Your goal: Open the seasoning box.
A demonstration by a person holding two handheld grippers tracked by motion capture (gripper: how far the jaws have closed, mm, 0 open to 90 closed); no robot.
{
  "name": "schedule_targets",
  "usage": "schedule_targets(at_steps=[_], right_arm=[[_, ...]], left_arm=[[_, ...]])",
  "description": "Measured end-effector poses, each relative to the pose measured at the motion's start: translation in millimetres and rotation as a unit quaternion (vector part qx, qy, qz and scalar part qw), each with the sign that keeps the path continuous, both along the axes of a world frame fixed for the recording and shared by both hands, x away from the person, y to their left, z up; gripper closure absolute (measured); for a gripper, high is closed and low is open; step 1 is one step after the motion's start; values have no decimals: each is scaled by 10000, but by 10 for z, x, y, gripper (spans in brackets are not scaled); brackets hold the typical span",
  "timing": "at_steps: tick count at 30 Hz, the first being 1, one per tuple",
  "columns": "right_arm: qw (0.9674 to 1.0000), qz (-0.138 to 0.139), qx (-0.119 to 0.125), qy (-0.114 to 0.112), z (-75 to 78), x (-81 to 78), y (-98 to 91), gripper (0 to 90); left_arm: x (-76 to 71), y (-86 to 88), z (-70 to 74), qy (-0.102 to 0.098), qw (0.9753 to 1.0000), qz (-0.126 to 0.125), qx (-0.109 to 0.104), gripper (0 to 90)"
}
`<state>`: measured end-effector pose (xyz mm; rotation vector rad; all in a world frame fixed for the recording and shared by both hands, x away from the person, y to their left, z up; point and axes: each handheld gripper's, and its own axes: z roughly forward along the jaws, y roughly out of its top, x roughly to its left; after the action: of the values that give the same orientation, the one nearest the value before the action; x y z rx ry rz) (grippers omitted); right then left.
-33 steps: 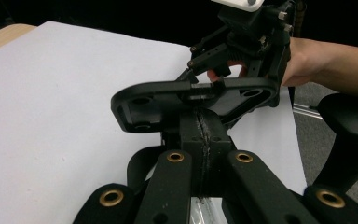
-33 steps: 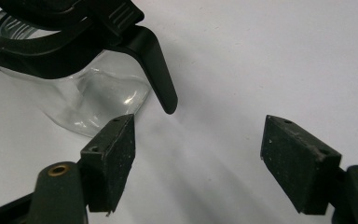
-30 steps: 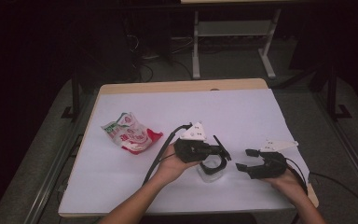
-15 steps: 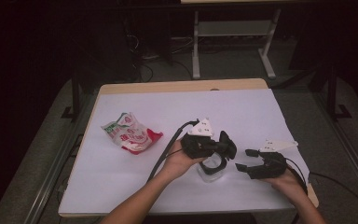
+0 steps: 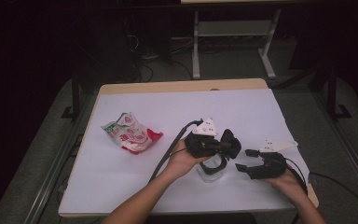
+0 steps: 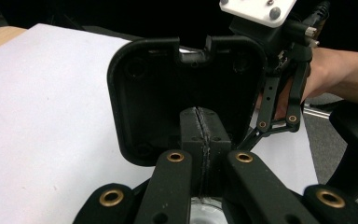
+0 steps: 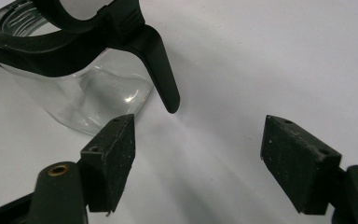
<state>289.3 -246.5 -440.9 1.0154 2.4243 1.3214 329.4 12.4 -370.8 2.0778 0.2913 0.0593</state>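
Observation:
A clear glass jug [image 5: 212, 167] with a black collar and handle [image 7: 161, 70] stands on the white table cover [image 5: 177, 107]. Its black lid [image 5: 231, 142] is tipped up on edge above the jug, its hollow underside [image 6: 144, 93] facing the left gripper's camera. My left gripper [image 5: 224, 145] is shut on the lid, pads pressed together [image 6: 200, 135] at the lid's near edge. Whether the lid still hangs on the jug I cannot tell. My right gripper [image 5: 245, 159] rests open on the table just right of the jug, its pads [image 7: 114, 154] apart beside the handle, nothing between them.
A crumpled red, green and white snack bag [image 5: 131, 133] lies at the left of the table. The right gripper [image 6: 284, 70] and its hand appear beyond the lid in the left gripper view. A metal frame [image 5: 233, 32] stands on the floor behind the table.
The left gripper has swung the black lid up from flat on the jug to standing on edge, shifting slightly right. The right gripper has stayed put.

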Motion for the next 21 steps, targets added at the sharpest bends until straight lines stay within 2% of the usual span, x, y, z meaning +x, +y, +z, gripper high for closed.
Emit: schedule_targets(at_steps=[11,14,21], right_arm=[[10000,2,-2,14,-4,0,-1,258],[10000,10,0,24,-5,-2,1,258],[10000,0,7,25,-8,2,0,258]], left_arm=[[15,42,26,140,9999,-5,7,884],[11,83,48,259,9997,-44,7,842],[-33,227,101,319,9995,2,35,696]])
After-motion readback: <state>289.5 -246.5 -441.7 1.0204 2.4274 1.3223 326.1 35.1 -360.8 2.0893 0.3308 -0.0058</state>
